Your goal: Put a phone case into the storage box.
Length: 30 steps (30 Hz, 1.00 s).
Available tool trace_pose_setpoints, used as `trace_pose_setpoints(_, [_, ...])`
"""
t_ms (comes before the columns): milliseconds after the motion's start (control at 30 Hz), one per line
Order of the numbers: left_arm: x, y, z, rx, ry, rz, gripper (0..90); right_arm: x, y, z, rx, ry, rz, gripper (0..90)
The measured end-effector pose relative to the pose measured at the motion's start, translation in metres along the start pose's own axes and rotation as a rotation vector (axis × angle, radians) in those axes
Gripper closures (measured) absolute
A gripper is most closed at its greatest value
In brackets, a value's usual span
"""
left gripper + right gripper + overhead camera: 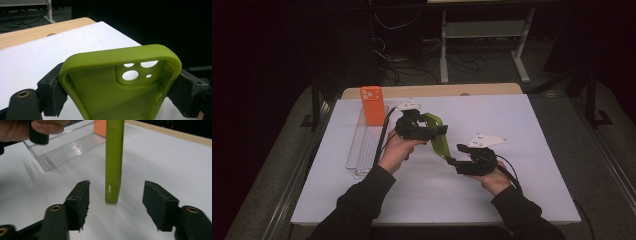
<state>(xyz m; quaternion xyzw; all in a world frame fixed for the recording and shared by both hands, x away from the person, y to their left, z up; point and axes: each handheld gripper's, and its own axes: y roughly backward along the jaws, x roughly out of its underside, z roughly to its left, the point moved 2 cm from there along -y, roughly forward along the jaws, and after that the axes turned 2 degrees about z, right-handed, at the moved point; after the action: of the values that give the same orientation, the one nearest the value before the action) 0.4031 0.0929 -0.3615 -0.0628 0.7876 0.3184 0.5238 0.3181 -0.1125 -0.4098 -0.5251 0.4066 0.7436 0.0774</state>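
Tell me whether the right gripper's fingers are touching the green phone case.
Apart. The right gripper view shows the green phone case standing between the right gripper's fingers, with white table visible on both sides of it.

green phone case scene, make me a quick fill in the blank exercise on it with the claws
1. The left claw is shut on the ____ phone case.
2. The right claw stands ____, its pads clear of the case's edge.
3. The orange phone case stands in a clear ____ rack.
4. Seen from inside, the green case's camera cutout has ____ holes.

Missing words: green; open; plastic; four
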Motion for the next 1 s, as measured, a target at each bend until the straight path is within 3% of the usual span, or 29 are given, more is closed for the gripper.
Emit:
trace_pose_setpoints(200, [-0.012, 0.006, 0.001, -0.035, -0.004, -0.005, 14.0, 0.012, 0.013, -0.011, 0.008, -0.001, 0.043, 19.4])
trace_pose_setpoints(367, [-0.028, 0.018, 0.008, -0.064, 0.002, -0.024, 14.1, 0.026, 0.026, -0.022, 0.03, -0.037, 0.065, 9.4])
trace_pose_setpoints(533, [-0.045, 0.036, 0.018, -0.115, -0.012, -0.053, 14.1, 0.034, 0.031, -0.025, 0.035, -0.009, 0.07, 1.1])
trace_pose_setpoints(667, [-0.058, 0.057, 0.03, -0.176, -0.02, -0.078, 14.1, 0.042, 0.035, -0.025, 0.055, 0.003, 0.076, 0.3])
trace_pose_setpoints(1000, [-0.077, 0.109, 0.071, -0.347, 0.016, -0.118, 14.1, 0.054, 0.041, -0.029, 0.082, 0.011, 0.101, 0.0])
